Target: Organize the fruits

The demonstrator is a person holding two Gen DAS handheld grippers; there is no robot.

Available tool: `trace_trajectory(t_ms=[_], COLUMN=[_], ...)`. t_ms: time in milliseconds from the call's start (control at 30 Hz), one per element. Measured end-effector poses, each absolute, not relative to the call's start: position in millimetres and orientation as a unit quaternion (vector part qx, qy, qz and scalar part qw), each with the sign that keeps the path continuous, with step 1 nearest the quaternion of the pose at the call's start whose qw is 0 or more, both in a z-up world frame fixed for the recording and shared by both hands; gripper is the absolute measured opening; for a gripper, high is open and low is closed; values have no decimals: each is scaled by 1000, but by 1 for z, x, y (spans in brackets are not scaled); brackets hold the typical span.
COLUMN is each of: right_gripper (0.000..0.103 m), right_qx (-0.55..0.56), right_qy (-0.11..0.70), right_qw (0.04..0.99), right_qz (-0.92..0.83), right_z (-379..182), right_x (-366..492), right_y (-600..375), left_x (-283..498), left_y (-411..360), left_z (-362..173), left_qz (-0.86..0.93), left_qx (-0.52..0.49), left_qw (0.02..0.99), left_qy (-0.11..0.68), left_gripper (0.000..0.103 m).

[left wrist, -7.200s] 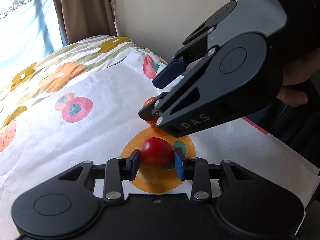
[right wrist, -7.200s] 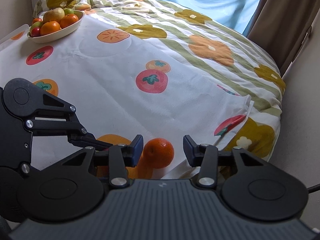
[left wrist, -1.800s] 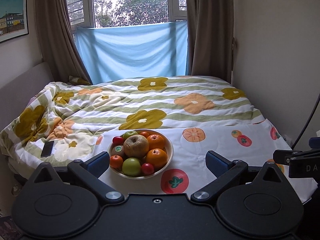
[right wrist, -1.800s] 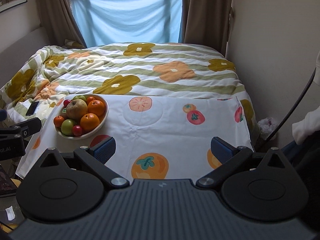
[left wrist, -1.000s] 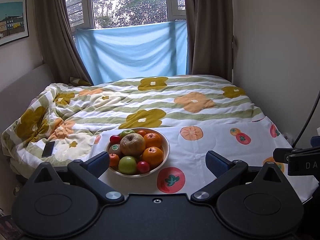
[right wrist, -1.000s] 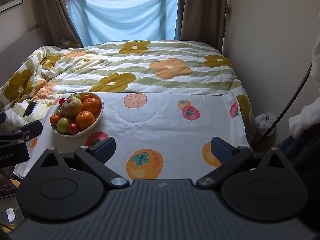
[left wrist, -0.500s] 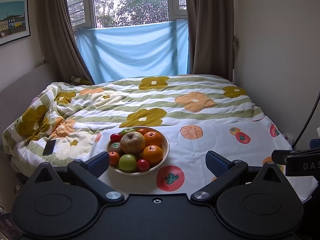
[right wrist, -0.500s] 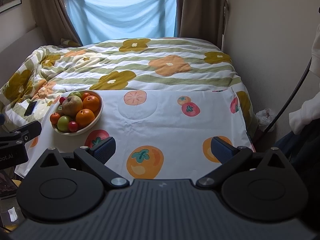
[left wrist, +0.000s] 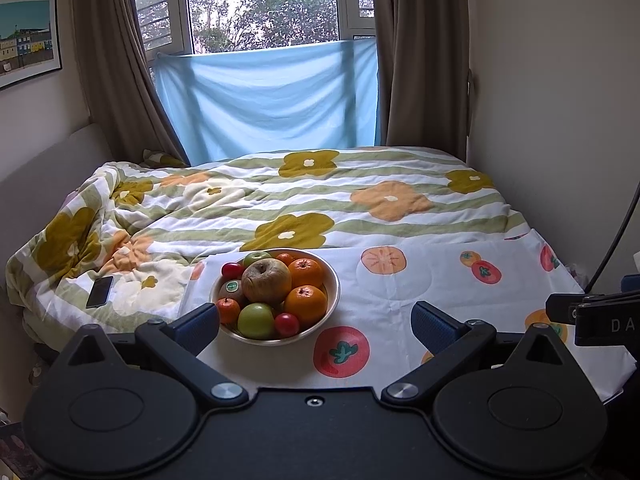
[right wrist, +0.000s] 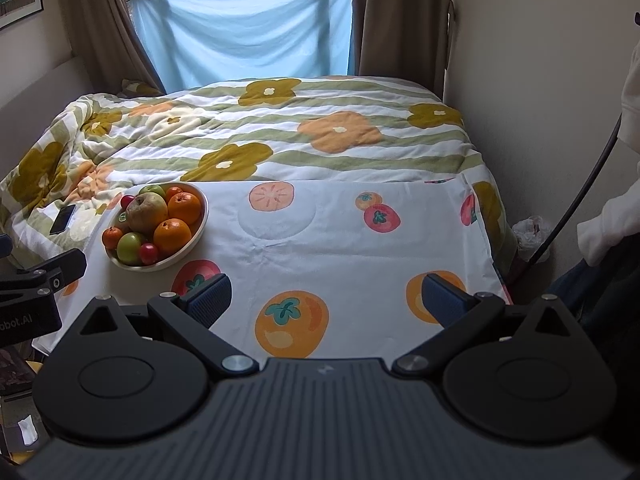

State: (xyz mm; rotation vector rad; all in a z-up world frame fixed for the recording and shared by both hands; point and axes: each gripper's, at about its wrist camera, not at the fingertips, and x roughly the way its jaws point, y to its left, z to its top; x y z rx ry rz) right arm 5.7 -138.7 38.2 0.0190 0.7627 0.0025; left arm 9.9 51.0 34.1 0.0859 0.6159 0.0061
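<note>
Both tongs are wide apart and hold nothing. The left tongs (left wrist: 315, 322) hang low over the near edge of the cloth (left wrist: 420, 292), and the right tongs (right wrist: 326, 300) do the same. The other tool peeks in at 3 o'clock in the left view and at 9 o'clock in the right view.

Just past the left tongs, near 11 o'clock, sits the bowl (left wrist: 333, 292). All the fruits (left wrist: 276, 294) are piled in it: oranges, apples and small red ones. No loose fruit shows on the cloth or the bed (left wrist: 280, 200).

So the sorting looks done. Next, I think, the tongs only need to stay back.
</note>
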Motion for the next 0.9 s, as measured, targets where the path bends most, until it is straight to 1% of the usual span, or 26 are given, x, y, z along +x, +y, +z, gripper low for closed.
trace_trajectory(t_ms=[900], right_gripper=[103], right_qx=[11], right_qy=[370], right_qw=[929], right_qz=[1], right_z=[43], right_x=[2], right_y=[-138], left_x=[7], left_y=[55], left_z=[33], left_qz=[11], left_qx=[36], left_qw=[951], left_qy=[308], left_gripper=[103])
